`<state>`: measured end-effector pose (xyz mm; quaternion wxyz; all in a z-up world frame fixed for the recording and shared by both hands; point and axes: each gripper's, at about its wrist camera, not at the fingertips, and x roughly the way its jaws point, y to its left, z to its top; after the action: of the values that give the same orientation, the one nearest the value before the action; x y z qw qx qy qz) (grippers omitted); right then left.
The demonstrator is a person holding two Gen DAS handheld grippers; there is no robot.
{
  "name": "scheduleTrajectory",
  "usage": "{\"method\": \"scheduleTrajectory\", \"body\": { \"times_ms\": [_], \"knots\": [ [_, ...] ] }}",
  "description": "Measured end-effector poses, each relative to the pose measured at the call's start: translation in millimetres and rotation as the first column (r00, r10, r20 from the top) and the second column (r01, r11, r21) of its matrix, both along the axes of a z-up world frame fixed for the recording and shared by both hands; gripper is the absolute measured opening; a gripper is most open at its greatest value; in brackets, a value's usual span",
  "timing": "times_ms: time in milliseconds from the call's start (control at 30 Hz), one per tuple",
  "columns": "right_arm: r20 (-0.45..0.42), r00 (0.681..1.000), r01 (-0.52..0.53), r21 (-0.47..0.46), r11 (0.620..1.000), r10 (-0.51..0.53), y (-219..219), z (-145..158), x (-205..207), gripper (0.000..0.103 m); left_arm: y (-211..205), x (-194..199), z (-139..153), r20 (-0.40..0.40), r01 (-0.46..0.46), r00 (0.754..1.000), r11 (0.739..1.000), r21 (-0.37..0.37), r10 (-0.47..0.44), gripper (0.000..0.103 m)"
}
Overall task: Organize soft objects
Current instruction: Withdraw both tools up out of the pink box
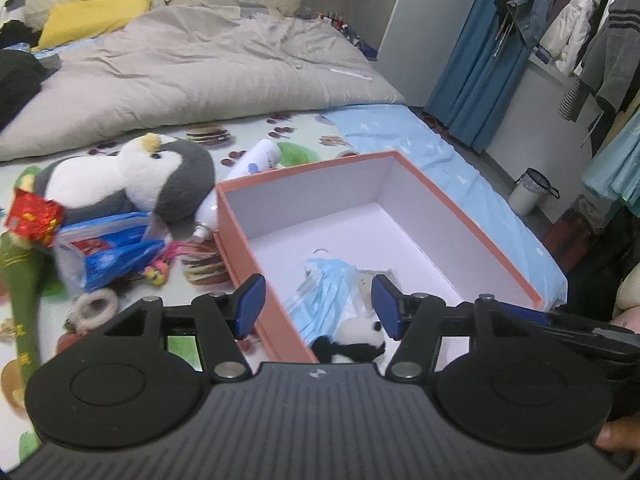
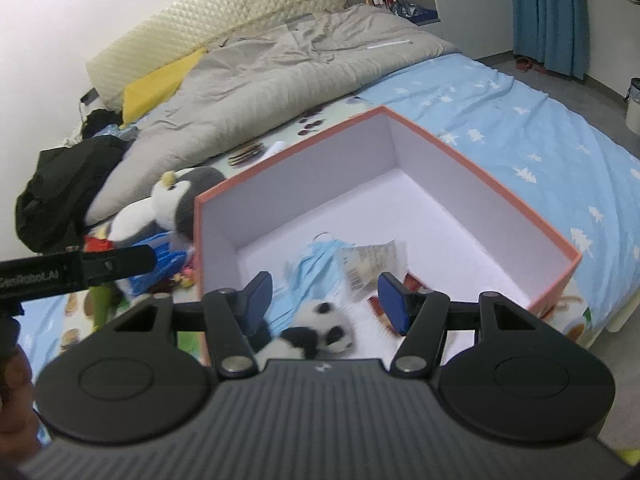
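Note:
An open orange box (image 1: 236, 248) (image 2: 496, 184) with a white inside stands on the bed. In its near corner lie a small panda plush (image 1: 356, 346) (image 2: 316, 330), blue face masks (image 1: 324, 292) (image 2: 316, 268) and a clear packet (image 2: 368, 262). My left gripper (image 1: 318, 304) hangs open over the box's near left wall, nothing between its blue pads. My right gripper (image 2: 324, 300) hangs open above the panda and touches nothing. A grey-and-white penguin plush (image 1: 132, 180) (image 2: 172, 204) lies left of the box.
Left of the box lie a blue plastic bag (image 1: 108, 256), a red packet (image 1: 34, 218), a white bottle (image 1: 256, 160), a green soft toy (image 1: 20, 280) and a ring (image 1: 96, 306). A grey duvet (image 1: 192, 64) covers the far bed. Clothes (image 1: 576, 28) hang at right.

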<state>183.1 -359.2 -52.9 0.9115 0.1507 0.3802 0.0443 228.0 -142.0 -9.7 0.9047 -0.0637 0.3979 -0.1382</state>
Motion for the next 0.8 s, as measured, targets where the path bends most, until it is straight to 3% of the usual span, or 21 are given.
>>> {"method": "scheduleTrajectory", "body": {
  "times_ms": [167,800],
  "knots": [
    [0.039,0.999,-0.021,0.006,1.0,0.021,15,13,-27,0.061,20,-36,14,0.03,-0.026,0.999,1.0,-0.001,0.026,0.072],
    [0.102,0.99,-0.091,-0.028,0.995,0.093,70,33,-95,0.062,86,-138,26,0.06,-0.109,0.992,0.994,-0.006,0.109,0.073]
  ]
}}
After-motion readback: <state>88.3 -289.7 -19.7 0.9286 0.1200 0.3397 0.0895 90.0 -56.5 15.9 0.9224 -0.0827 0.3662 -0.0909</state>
